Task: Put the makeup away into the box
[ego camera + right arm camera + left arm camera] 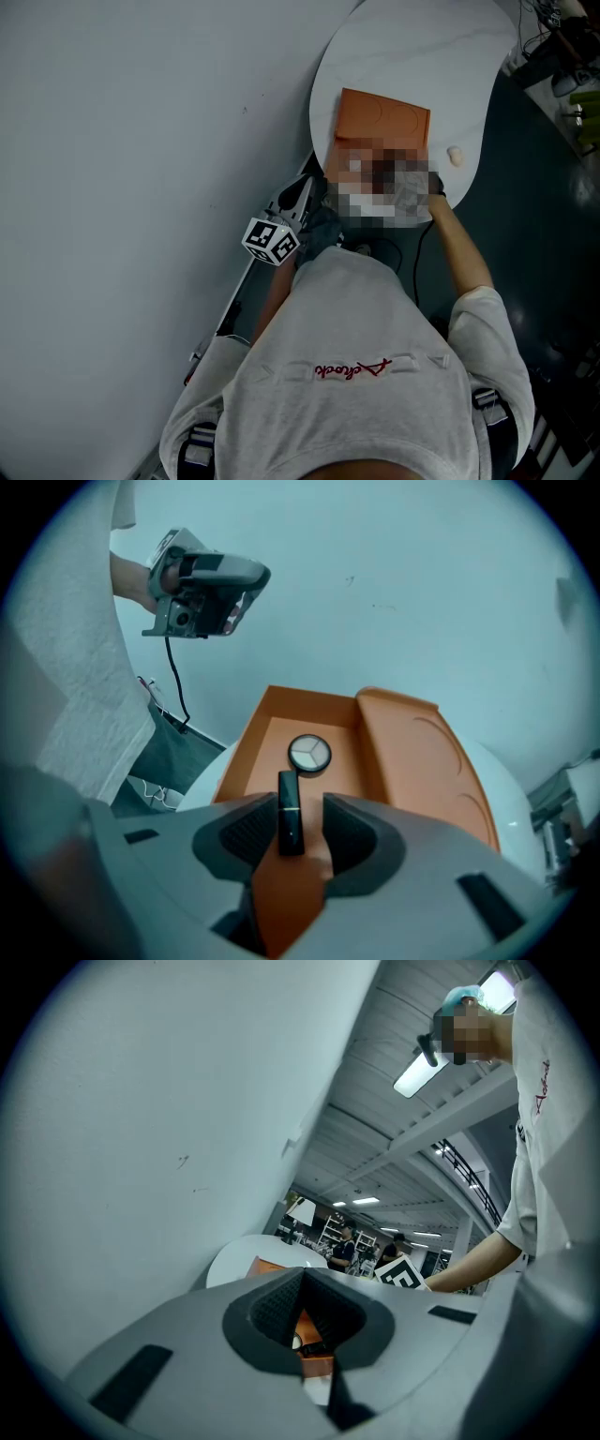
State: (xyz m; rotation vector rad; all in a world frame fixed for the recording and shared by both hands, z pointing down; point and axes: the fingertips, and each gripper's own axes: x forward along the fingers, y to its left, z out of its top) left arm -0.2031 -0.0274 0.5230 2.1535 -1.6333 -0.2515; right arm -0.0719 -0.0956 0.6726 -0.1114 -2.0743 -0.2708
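An open orange box (258,747) stands on a round white table (403,47), with its lid (417,752) folded out to the right. A round compact (308,754) lies on the box floor. My right gripper (292,808) points down into the box and is open. A black lipstick tube (290,824) lies between its pads, with a gap showing beside it. In the head view a mosaic hides most of this gripper. My left gripper (302,1274) hangs level beside the table, off its near left edge, shut and holding nothing.
A small white object (456,156) lies on the table right of the box (382,117). A grey wall runs along the left. A black cable hangs from the left gripper (202,597). Dark floor and cluttered shelves lie to the right.
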